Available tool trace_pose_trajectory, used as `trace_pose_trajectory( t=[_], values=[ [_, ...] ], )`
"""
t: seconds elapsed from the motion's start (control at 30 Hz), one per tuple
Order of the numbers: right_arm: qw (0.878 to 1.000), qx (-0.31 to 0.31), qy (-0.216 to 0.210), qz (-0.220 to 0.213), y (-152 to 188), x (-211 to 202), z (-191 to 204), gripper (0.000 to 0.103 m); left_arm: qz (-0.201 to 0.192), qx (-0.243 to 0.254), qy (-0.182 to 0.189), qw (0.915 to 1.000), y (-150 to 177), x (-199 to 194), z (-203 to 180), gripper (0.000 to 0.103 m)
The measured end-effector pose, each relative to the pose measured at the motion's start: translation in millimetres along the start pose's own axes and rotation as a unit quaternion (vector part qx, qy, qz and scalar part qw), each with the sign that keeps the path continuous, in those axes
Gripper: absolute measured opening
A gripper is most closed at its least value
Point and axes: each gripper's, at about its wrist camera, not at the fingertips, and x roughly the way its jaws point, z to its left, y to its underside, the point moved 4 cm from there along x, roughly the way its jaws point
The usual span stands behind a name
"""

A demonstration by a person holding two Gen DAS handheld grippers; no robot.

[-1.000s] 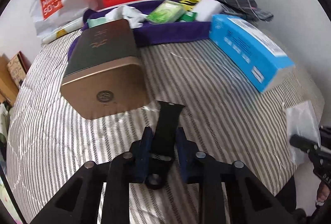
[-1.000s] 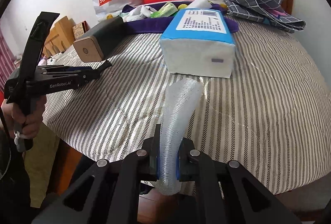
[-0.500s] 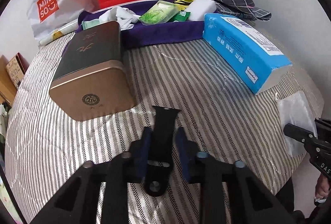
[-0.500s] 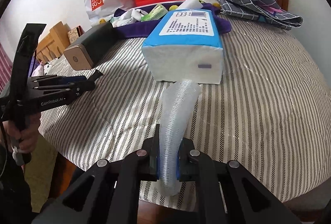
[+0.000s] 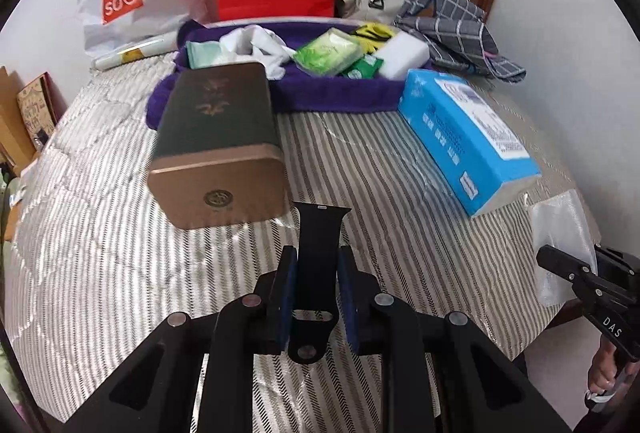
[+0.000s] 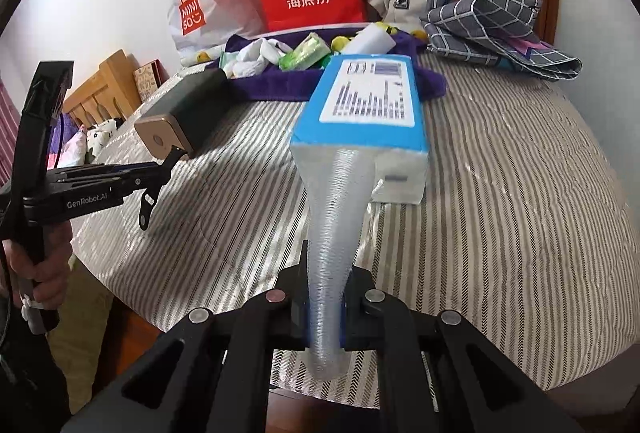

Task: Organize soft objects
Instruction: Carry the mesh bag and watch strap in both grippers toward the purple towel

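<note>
A: Left wrist view: the left gripper (image 5: 316, 275) had its jaws clamped on the strap (image 5: 318, 245), a black watch band, pinched partway along with the free end reaching toward the tin (image 5: 218, 149). Gripper and strap looked to be held above the bed (image 5: 100, 253), short of the tin.

B: How would the strap handle?

A: My guess: light, rubbery, floppy past the pinch. Its smooth face might slide, so a hold across the flat width, as shown, seemed right.

B: And the right side?

A: The right gripper (image 6: 326, 299) was closed on the bag (image 6: 336, 229), a clear ribbed plastic sleeve. It rose from the jaws toward the tissue pack (image 6: 368, 105), which lay on the bed right of the tin. In the left wrist view the bag (image 5: 564, 245) showed as a pale sheet past the pack's (image 5: 468, 137) near end.

B: Handling?

A: Probably almost weightless, crinkly and easy to crush. It could slip from a loose pinch. Bunching it near one end, as here, looked sound.

B: Where might they go?

A: Judging by the task, onto the towel (image 5: 328, 97), the purple cloth beyond the tin. Wipes (image 5: 328, 53), a sponge (image 5: 402, 55) and a white cloth (image 5: 256, 41) lay on it. Neither held thing had reached it.

B: Any risk?

A: The tin lay between the left gripper and the towel, so the dangling strap might brush it.
</note>
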Motion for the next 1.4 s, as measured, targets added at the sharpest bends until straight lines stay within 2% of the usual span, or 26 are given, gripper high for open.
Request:
trace_pose_trajectory(
  t=[0.47,0.7,0.73,0.93,1.07,1.17,1.23,1.27,1.3,1.4],
  values=[
    [1.000,0.004,0.023,-0.010,-25.8,-18.4,2.5,0.009,-0.034,-0.031,-0.007,0.9989,-15.3,-36.0,19.7,0.020],
    [1.000,0.003,0.020,-0.024,-45.2,-27.9,5.4,0.009,-0.050,-0.041,-0.013,0.9978,-29.0,-51.3,27.7,0.020],
    [0.999,0.003,0.019,-0.026,-48.2,-28.9,5.9,0.009,-0.053,-0.044,-0.012,0.9976,-30.5,-53.5,28.7,0.015],
    [0.999,-0.004,0.015,-0.037,-64.5,-34.9,8.9,0.009,-0.067,-0.047,-0.006,0.9966,-43.4,-64.2,30.6,0.012],
    [0.999,-0.007,0.015,-0.036,-69.5,-32.7,9.3,0.009,-0.059,-0.047,-0.011,0.9971,-45.0,-59.1,32.5,0.012],
    [0.999,-0.009,0.015,-0.031,-67.7,-29.0,9.6,0.009,-0.038,-0.046,-0.001,0.9982,-39.3,-46.8,33.4,0.012],
    [1.000,-0.007,0.014,-0.027,-65.3,-25.9,8.8,0.009,-0.023,-0.036,0.006,0.9991,-33.4,-34.3,27.9,0.017],
    [1.000,-0.007,0.014,-0.026,-64.4,-24.9,8.6,0.009,-0.016,-0.033,0.013,0.9992,-30.4,-28.0,24.3,0.022],
    [1.000,-0.006,0.014,-0.024,-62.3,-23.2,7.5,0.009,-0.009,-0.030,0.017,0.9994,-27.9,-21.9,21.0,0.033],
    [1.000,-0.001,0.013,-0.019,-55.9,-18.7,3.3,0.009,0.015,-0.019,0.014,0.9996,-18.9,1.8,11.3,0.036]
  ],
)
